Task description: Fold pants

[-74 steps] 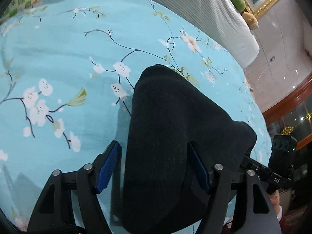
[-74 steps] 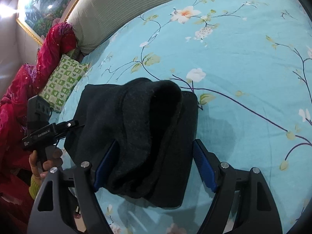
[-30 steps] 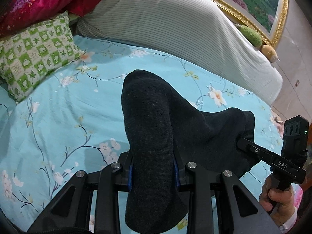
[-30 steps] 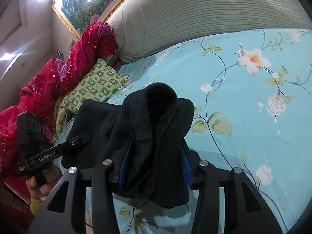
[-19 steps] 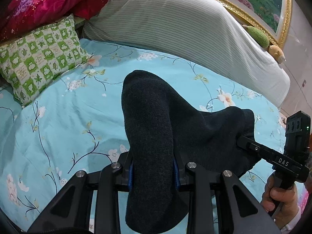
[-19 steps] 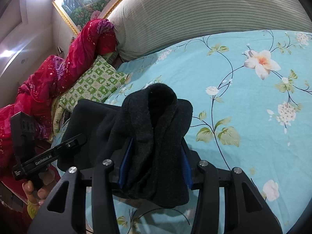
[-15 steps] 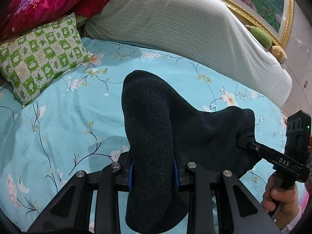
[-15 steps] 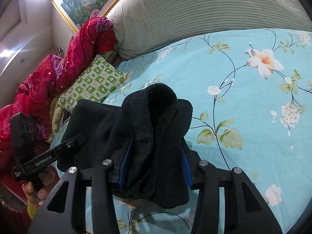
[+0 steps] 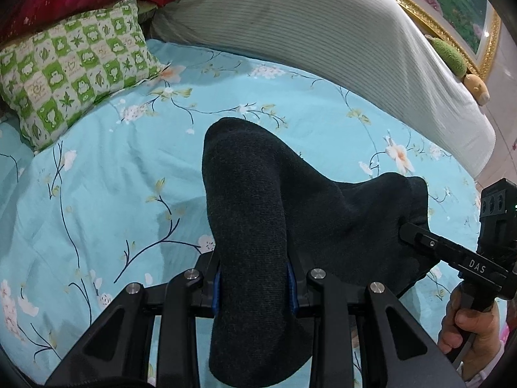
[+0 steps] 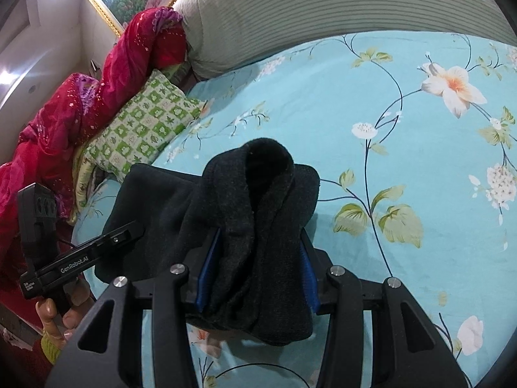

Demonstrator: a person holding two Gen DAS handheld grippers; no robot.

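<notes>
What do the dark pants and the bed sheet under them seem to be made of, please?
The pants look like a thick, soft knit, perhaps wool or fleece: a matte charcoal surface with fine ribbing, and they bunch in fat rolls where each gripper clamps them. The bed sheet looks like smooth woven cotton or a blend: a printed floral pattern, shallow creases and a slight sheen.

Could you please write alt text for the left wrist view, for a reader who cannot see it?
The left gripper clamps dark pants above a turquoise floral bedsheet; the right gripper holds their far end. A green checked pillow lies behind.
</notes>
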